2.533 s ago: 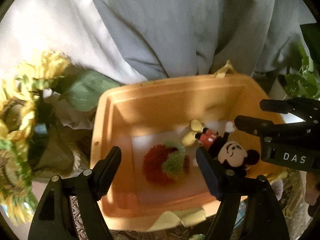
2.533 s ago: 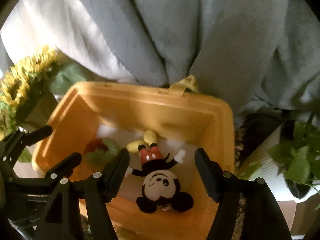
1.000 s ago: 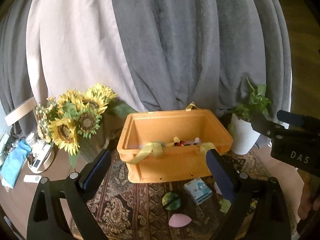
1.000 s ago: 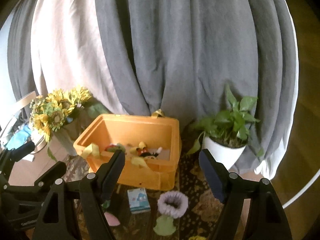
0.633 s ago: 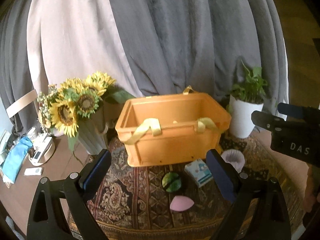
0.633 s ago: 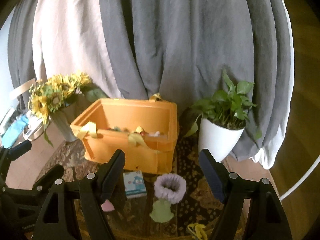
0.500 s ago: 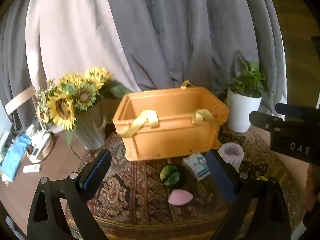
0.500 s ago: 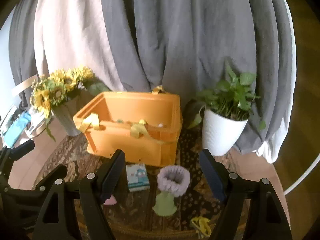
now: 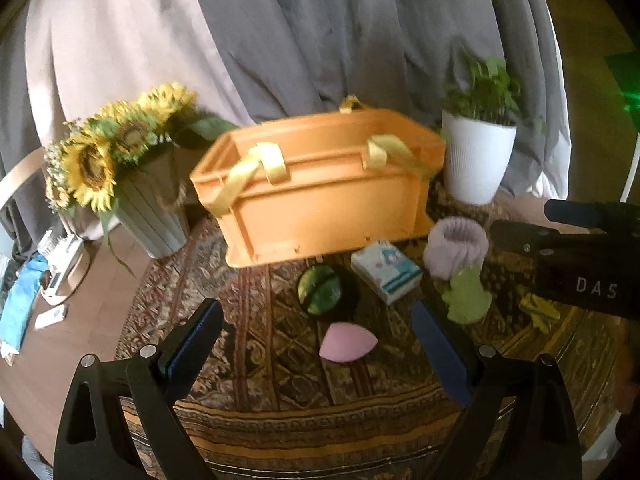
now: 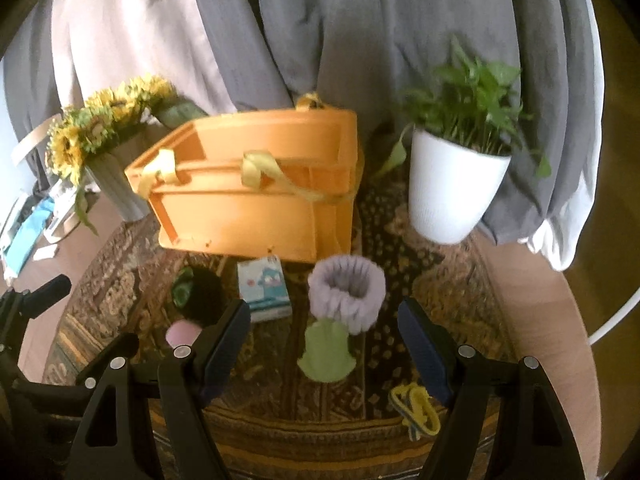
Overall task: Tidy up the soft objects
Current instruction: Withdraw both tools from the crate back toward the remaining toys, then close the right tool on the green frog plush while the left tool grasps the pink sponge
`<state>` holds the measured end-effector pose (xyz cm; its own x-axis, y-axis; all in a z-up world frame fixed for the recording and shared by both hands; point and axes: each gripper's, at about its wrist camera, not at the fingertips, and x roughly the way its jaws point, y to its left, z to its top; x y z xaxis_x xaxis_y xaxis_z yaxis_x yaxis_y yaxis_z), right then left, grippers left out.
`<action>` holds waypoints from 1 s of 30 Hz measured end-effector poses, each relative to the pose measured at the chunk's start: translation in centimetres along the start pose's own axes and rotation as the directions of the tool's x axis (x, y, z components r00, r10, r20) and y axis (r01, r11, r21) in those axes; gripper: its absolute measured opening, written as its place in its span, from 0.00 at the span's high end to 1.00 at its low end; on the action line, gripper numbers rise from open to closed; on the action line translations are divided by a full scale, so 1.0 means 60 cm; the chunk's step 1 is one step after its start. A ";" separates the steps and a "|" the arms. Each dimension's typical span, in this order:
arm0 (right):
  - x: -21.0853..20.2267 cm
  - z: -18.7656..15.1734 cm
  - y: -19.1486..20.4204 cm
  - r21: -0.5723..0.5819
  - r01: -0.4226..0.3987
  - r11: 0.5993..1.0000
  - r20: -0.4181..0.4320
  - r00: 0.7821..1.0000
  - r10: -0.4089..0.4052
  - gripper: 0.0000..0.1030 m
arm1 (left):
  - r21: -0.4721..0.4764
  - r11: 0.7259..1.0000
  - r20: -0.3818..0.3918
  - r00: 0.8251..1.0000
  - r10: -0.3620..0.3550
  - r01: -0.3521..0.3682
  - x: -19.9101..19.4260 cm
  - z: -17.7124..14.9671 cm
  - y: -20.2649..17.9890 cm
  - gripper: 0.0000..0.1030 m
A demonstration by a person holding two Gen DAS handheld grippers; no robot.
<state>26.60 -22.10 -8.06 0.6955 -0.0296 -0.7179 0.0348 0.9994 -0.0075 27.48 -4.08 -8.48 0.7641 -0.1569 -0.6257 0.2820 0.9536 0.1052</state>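
An orange bin (image 9: 320, 196) with yellow straps stands at the back of a patterned rug (image 9: 280, 340); it also shows in the right wrist view (image 10: 256, 200). In front lie a green ball (image 9: 319, 289), a pink sponge (image 9: 347, 343), a tissue pack (image 9: 386, 271), a lavender scrunchie (image 9: 456, 247), a light green soft piece (image 9: 466, 298) and a yellow band (image 9: 538, 312). My left gripper (image 9: 316, 356) is open and empty above the pink sponge. My right gripper (image 10: 324, 344) is open and empty over the green piece (image 10: 327, 354) and scrunchie (image 10: 347, 292).
A sunflower vase (image 9: 120, 168) stands left of the bin. A white potted plant (image 10: 456, 184) stands right of it. Small items and a blue cloth (image 9: 20, 300) lie on the wooden table at far left. Grey curtains hang behind.
Both grippers have pulled back from the bin and dropped lower toward the rug. The loose soft items now sit closer and larger in both views. The bin's inside is out of sight.
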 end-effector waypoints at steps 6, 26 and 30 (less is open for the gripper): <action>0.038 -0.019 -0.006 0.009 -0.014 1.000 -0.058 0.998 0.015 0.25 | 0.014 1.000 -0.078 0.997 -0.017 0.018 0.040 -0.015 -0.011 0.06; 0.145 -0.049 -0.018 0.034 -0.056 0.998 -0.210 0.976 0.062 0.26 | 0.037 0.997 -0.230 0.972 -0.057 0.067 0.151 -0.062 -0.035 0.15; 0.154 -0.050 -0.017 0.028 -0.056 0.998 -0.220 0.974 0.061 0.27 | 0.036 0.996 -0.246 0.967 -0.065 0.076 0.164 -0.067 -0.039 0.20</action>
<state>30.85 -23.35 -16.76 0.5216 0.0367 -0.8524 0.0154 0.9985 0.0524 32.03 -6.80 -18.00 0.5782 -0.1504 -0.8019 0.3599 0.9291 0.0852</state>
